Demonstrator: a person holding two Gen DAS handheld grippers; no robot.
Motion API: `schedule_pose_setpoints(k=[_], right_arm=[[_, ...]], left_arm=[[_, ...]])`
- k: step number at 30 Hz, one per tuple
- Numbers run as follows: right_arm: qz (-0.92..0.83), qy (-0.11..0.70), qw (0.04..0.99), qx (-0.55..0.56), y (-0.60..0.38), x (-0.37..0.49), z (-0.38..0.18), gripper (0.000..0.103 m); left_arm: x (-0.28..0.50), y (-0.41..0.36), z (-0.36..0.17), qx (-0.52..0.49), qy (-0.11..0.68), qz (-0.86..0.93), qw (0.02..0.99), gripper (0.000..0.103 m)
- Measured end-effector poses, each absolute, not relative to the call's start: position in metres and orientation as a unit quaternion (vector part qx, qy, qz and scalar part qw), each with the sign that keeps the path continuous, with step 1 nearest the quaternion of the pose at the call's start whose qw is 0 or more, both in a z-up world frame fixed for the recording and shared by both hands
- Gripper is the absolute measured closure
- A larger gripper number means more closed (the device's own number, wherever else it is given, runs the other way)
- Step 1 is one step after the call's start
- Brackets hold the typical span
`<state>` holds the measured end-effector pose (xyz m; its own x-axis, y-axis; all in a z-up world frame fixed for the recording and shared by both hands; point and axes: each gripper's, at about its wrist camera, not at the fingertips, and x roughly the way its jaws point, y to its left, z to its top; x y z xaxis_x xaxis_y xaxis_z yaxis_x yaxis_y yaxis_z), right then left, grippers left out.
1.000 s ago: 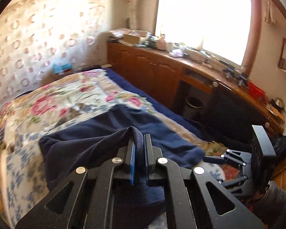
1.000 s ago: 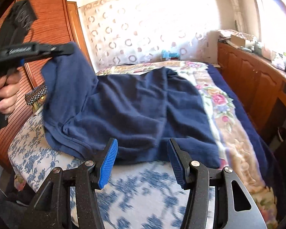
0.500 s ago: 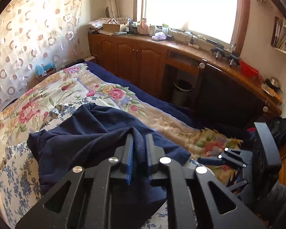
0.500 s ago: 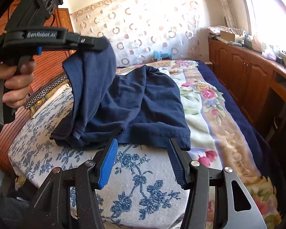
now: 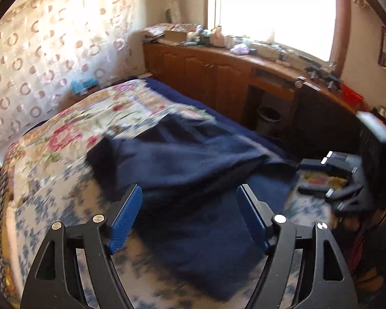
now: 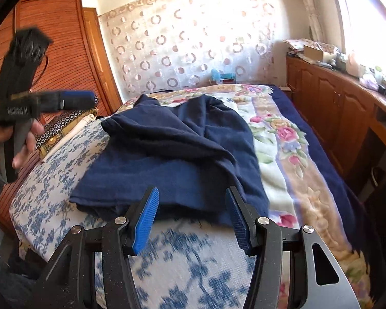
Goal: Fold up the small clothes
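Both left gripper point(image 5: 189, 216) fingers were opening, empty, above the navy garment point(image 6: 172, 159); right gripper point(image 6: 191, 219) gaped empty beside its hem. One rumpled fold looked done; I judged smoothing and further folds remained.

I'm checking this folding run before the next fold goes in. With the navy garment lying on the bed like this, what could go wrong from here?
1. The navy garment lies rumpled, its top layer creased and skewed; folding now may lock in wrinkles.
2. The left gripper is opening with nothing pinched, and the right gripper is open too, so nothing holds the cloth flat.
3. The garment's near hem sits close to the edge of the bed; a tug could drag it off.
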<state>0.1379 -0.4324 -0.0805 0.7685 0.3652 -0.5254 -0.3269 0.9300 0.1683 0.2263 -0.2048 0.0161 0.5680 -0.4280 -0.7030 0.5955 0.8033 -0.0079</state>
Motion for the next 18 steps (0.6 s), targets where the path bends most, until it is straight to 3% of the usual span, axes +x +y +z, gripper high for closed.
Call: schedule_pose_setpoints(k=[18], right_arm=[[0.265, 0.325, 0.904, -0.086, -0.292, 0.273, -0.066, 0.043]], left_arm=[[0.257, -0.092, -0.039, 0.064, 0.348, -0.222, 0.909, 0.026]])
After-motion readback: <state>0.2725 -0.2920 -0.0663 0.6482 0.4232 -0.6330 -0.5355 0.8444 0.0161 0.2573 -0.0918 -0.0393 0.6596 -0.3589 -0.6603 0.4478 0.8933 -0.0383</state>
